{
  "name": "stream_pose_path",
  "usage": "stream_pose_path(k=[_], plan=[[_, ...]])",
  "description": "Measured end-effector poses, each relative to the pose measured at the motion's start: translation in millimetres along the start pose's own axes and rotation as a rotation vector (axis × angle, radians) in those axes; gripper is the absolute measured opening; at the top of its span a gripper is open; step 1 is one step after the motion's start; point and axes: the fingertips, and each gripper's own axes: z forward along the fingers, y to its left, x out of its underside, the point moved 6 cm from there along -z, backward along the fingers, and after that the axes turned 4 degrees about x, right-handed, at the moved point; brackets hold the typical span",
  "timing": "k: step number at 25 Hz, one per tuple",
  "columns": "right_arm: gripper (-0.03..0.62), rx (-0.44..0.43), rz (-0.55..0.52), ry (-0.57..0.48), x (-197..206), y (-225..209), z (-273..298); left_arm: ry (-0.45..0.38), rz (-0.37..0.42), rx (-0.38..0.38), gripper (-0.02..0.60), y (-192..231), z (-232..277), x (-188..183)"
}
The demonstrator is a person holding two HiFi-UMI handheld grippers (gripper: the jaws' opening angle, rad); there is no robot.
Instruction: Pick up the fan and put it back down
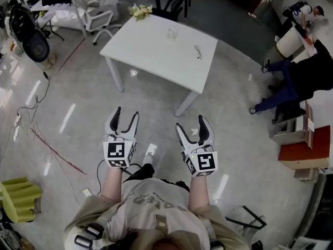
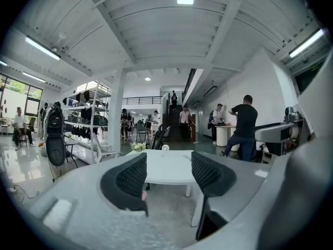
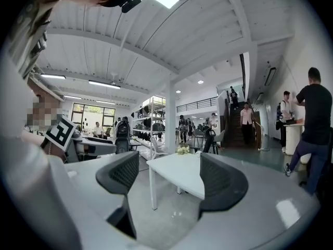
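While both grippers hang in the air over the glossy grey floor (image 1: 244,155), nothing on the table is touched.

Far left, low: ridged yellow-green foam block (image 1: 18,196) on the floor. Above it, thin red and black cables (image 1: 44,145) trail across the floor. Far left, high: black golf bag (image 1: 27,33), upright.

Left gripper (image 1: 126,112): grey body with black ribbed pads, marker cube at its rear. It is held level and aimed at the table. In the left gripper view its jaws stand well apart, with nothing between the pads but floor and table beyond. Empty.

Centre: white rectangular four-legged table (image 1: 156,56), set at an angle to the person. A small white round fan (image 1: 171,34) sits on the table top toward its far side, upright as far as can be made out. It is well apart from both grippers. A small bunch of pale yellow flowers (image 1: 139,11) lies at the far corner. A thin wire-like item (image 1: 197,51) lies right of the fan, too small to identify.

Right gripper (image 1: 190,122): same build, level, beside the left one. In the right gripper view its jaws are spread wide, with only floor and the table's near corner between them. Empty.

Right: seated person in a black top and blue trousers (image 1: 299,85). Below, a red-topped box (image 1: 304,151).
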Motion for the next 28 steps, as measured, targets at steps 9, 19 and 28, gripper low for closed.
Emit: stream_pose_path(k=[9, 19, 28], plan=[[0.342, 0.024, -0.015, 0.028, 0.7, -11.5, 49.5, 0.003, -0.009, 0.031, 0.279, 28.6, 47.7, -3.5], [0.345, 0.006, 0.010, 0.080, 18.2, -52.3, 107.0, 0.076, -0.022, -0.001, 0.279, 43.3, 106.2, 11.4], [0.351, -0.039, -0.006, 0.057, 3.7, -126.9, 187.8, 0.052, -0.010, -0.040, 0.279, 43.6, 206.8, -13.4]])
